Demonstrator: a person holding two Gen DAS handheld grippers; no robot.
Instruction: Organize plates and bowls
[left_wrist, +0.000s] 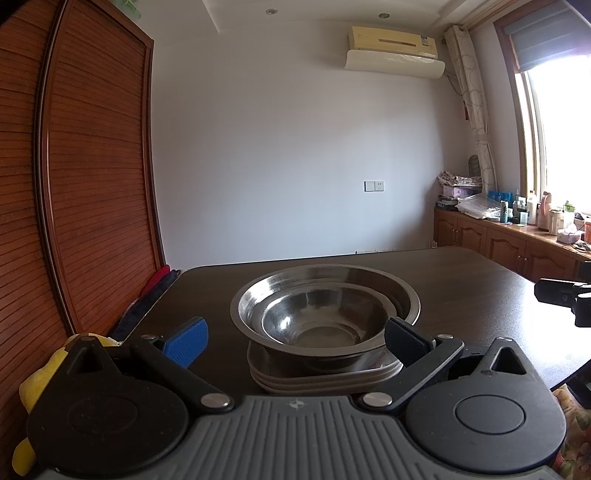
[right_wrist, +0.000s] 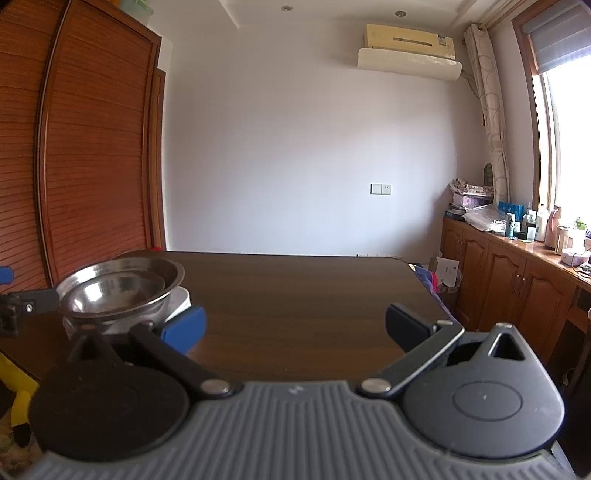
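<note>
Two nested round steel bowls (left_wrist: 321, 314) sit on stacked pale plates (left_wrist: 325, 376) at the dark wooden bench's (right_wrist: 295, 288) near left. My left gripper (left_wrist: 295, 338) gapes wide around them, touching nothing I can see. My right gripper (right_wrist: 295, 325) gapes wide over bare bench, well apart.

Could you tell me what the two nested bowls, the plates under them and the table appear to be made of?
The large bowl and the small bowl look like polished steel: silvery, with mirror-like reflections. The plates look like glazed ceramic or plastic, off-white and smooth; I cannot tell which. The table looks like dark wood or veneer, with visible grain.
</note>
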